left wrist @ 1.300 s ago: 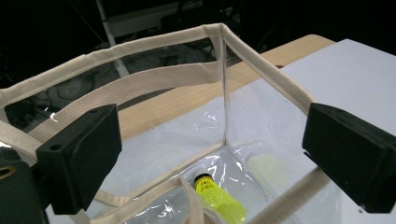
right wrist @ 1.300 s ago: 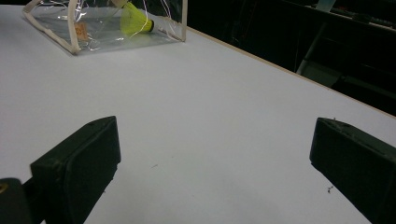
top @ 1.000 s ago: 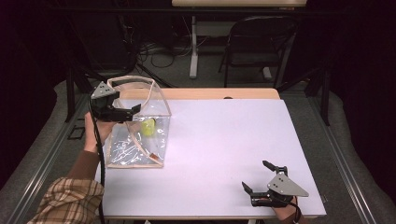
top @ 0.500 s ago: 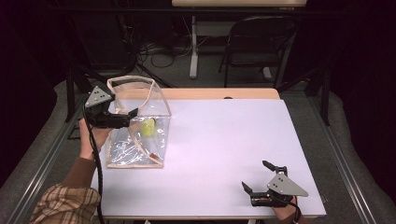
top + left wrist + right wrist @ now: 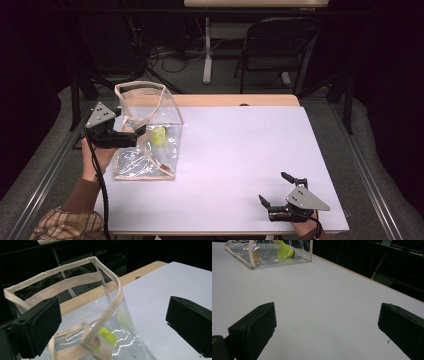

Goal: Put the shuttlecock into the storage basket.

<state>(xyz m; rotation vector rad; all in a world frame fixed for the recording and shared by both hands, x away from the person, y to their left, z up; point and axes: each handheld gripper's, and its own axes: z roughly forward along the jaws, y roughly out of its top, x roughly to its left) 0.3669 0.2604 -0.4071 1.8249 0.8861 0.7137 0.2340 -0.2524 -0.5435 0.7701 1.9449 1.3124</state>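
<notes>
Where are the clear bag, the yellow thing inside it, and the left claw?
clear bag point(image 5: 167, 104), high view, cream top rim.
yellow thing point(image 5: 284, 252), right gripper view, its body.
left claw point(image 5: 134, 135), high view, between its tips.

You've got 1 clear bag point(image 5: 147, 130) at the table's point(image 5: 240, 150) left edge, 1 yellow shuttlecock point(image 5: 159, 136) inside it, and 2 grippers: left gripper point(image 5: 131, 136) by the bag, right gripper point(image 5: 272, 189) nr the front-right corner.

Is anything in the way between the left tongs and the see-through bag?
Nothing visible is. The left tongs hang open right at the clear bag, whose cream-trimmed rim shows between their jaws in the left gripper view. The yellow shuttlecock lies inside the bag, behind its clear wall.
</notes>
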